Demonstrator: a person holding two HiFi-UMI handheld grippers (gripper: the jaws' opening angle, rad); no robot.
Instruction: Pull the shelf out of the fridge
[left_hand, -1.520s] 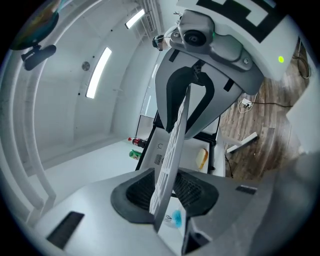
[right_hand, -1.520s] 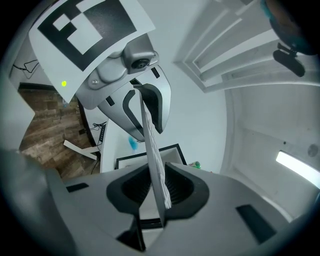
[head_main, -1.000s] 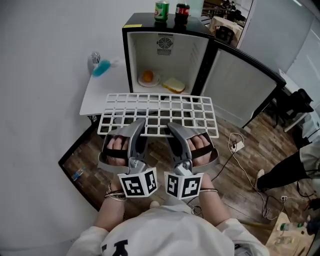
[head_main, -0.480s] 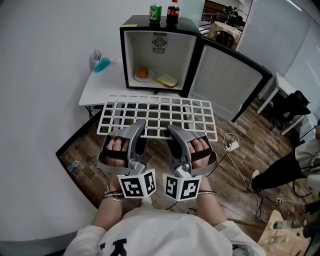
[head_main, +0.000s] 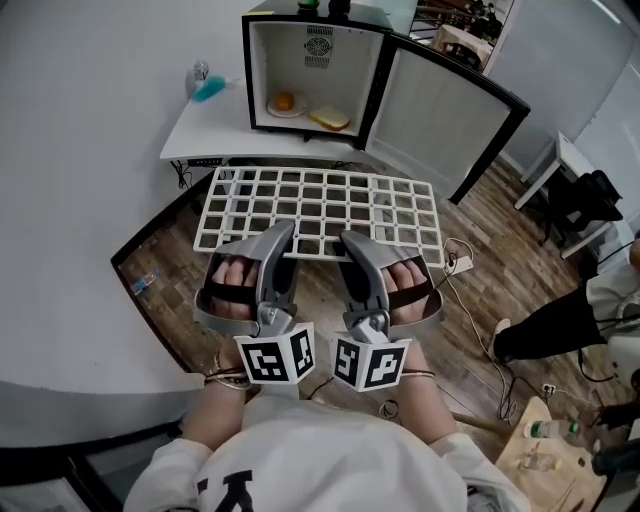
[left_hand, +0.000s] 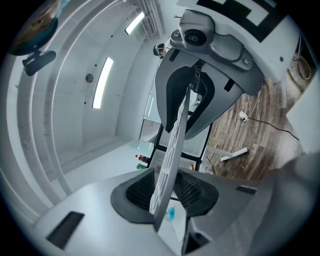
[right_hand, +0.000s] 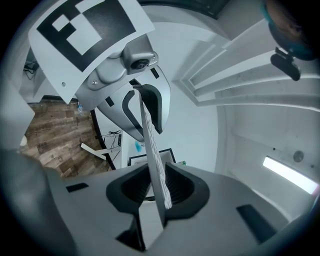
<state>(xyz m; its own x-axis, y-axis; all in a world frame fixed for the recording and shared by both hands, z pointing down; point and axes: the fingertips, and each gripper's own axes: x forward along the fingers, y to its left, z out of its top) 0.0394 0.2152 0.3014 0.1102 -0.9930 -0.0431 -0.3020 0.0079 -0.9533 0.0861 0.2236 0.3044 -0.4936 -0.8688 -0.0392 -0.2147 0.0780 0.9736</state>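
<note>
Now the shelf (head_main: 322, 214) juts forward, pinched by left tool (head_main: 285, 233) and right tool (head_main: 346, 239).

Indoor workroom, office/lab type, not certain which. Evid.:
- plain white walls (head_main: 80, 150), wood-look plank floor (head_main: 170, 280)
- power strip w/ cable (head_main: 460, 264) loose on floor
- mini fridge (head_main: 312, 40) at right end of small white table (head_main: 195, 135), door (head_main: 440, 105) open
- ceiling strip lights (left_hand: 102, 82) in left gripper view
- far right: white desk (head_main: 562, 160), dark chair-like item (head_main: 590, 200) just beside
- other person's leg (head_main: 545, 335) at right edge
- more tables (head_main: 455, 40) seen thru opening behind fridge, blurry
</note>
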